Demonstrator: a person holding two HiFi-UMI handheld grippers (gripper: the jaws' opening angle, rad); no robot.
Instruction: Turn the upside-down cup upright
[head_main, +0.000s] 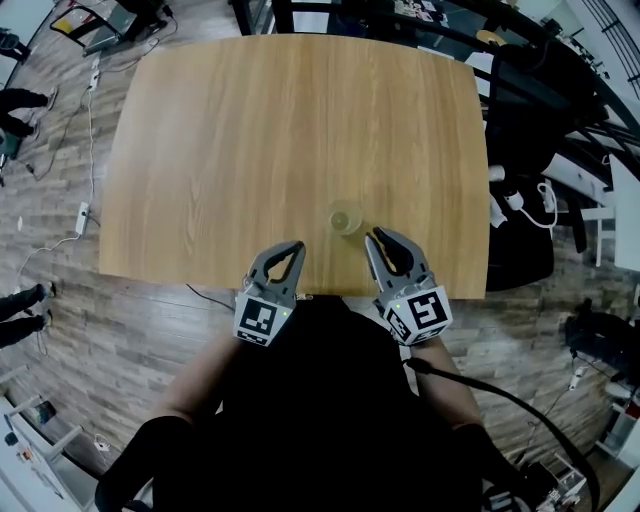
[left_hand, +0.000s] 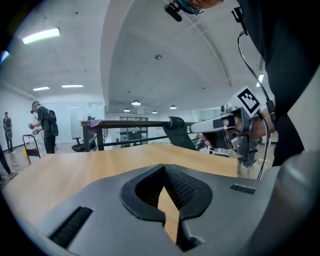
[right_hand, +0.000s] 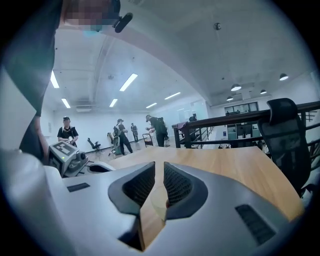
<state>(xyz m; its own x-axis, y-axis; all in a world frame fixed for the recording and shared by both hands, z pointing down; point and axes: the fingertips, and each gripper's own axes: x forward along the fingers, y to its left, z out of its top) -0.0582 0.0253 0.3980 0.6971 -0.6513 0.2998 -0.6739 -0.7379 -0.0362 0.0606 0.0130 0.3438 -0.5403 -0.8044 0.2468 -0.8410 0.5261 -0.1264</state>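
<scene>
Wood-plank flooring surrounds a pale wooden table (head_main: 250, 130) that fills the upper frame. Just left of lower centre, the left gripper (head_main: 297, 246) hangs over the table's near edge, its jaws closed together and empty. A small clear cup (head_main: 346, 218) stands on the table just above and between both tools. Right of it, the right gripper (head_main: 376, 238) shows a narrow gap, gripping nothing.

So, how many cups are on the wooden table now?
1. The clear cup stands near the front edge of the table, just ahead of the right tongs. Nothing on the table could hide another.
</scene>
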